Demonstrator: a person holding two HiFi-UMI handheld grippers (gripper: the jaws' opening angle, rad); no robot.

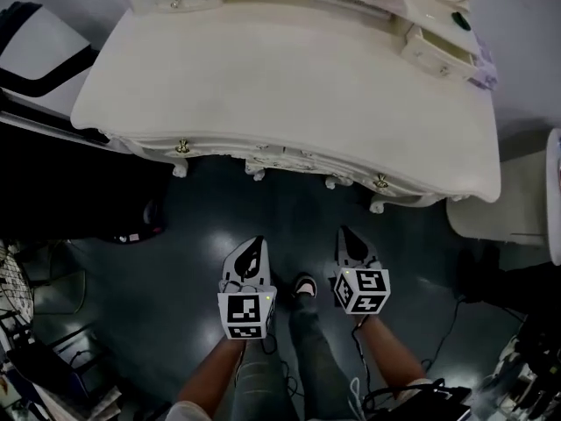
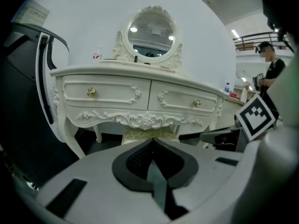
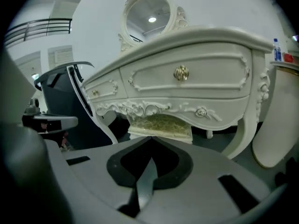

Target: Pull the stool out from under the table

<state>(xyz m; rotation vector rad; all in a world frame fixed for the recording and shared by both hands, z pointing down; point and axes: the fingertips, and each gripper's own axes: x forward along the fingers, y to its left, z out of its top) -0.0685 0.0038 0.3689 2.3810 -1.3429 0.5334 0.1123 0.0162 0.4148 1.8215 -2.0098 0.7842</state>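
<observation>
While you stand facing it, the dark glossy floor (image 1: 166, 279) spreads under everything, and the white carved desk (image 1: 289, 95) fills the upper half of the head view with its curved front edge towards you. At the desk's left end sits a large black object (image 1: 53, 191); you cannot tell what it is.

The stool (image 3: 161, 125) is tucked under the desk, between the front legs and just below the carved apron. Only the front of its greenish patterned cushion shows in the two gripper views, and in the head view the desk top hides it completely.

An oval mirror (image 2: 152, 31) in a carved white frame stands upright at the back of the desk.

You hold the left gripper (image 1: 255, 244) and the right gripper (image 1: 343, 232) side by side over the floor, both aimed at the desk front and well short of it. Each gripper is closed with its jaw tips meeting and nothing between them. Neither touches the desk or the stool.

Your shoe (image 1: 304, 285) shows on the floor between the two grippers.

Two brass knobs (image 2: 91, 93) sit on the desk's drawer fronts, one on each. A small bottle (image 3: 277, 49) stands on a surface beyond the desk's right end
</observation>
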